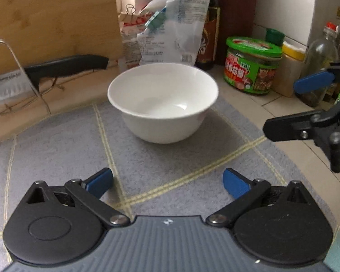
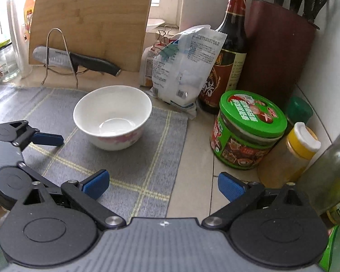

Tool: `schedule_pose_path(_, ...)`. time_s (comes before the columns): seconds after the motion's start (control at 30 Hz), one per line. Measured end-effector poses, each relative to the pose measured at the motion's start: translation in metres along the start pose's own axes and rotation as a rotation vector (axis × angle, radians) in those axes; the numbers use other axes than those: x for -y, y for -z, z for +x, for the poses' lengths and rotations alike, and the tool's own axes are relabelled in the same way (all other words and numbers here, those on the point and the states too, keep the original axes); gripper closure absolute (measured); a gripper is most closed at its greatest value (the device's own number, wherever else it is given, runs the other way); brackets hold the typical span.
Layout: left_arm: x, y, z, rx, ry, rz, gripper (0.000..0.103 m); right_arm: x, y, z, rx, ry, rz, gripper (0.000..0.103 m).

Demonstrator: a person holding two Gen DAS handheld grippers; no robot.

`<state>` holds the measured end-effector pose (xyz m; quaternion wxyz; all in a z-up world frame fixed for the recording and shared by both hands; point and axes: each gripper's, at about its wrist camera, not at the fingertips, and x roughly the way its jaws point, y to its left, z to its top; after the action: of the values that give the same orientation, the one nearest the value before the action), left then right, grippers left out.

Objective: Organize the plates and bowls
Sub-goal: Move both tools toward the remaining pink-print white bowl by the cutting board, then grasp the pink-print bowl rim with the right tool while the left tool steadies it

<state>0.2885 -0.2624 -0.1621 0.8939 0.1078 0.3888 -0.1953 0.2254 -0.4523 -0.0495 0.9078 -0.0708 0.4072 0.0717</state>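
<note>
Bowl: the white bowl (image 1: pixel 162 102) stands upright on my grey checked mat (image 1: pixel 63 149), near its far edge; the right wrist view shows a pink flower pattern low on its wall.
Left hand-held gripper: my left hand-held gripper (image 1: pixel 167 182) hangs over the mat short of the bowl, blue pads wide apart, holding nothing.
Right hand-held gripper: my right hand-held gripper (image 2: pixel 162 184) sits above the mat's right edge and the tiled worktop (image 2: pixel 197 158), pads spread, also holding nothing.
Behind the bowl: a knife (image 2: pixel 79 61) in a wire rack, a cutting board (image 2: pixel 90 20), a plastic bag (image 2: pixel 188 68), a sauce bottle (image 2: pixel 229 52).
Right of the bowl: a green-lidded jar (image 2: pixel 247 129), off the mat.
</note>
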Motion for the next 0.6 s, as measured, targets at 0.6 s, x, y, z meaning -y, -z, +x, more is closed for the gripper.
schedule_pose_path(0.6,-0.001,-0.008,-0.003,0.152,-0.063,0.041,0.001,0.000,-0.036,0.035,0.002,-0.181,-0.053,0.000)
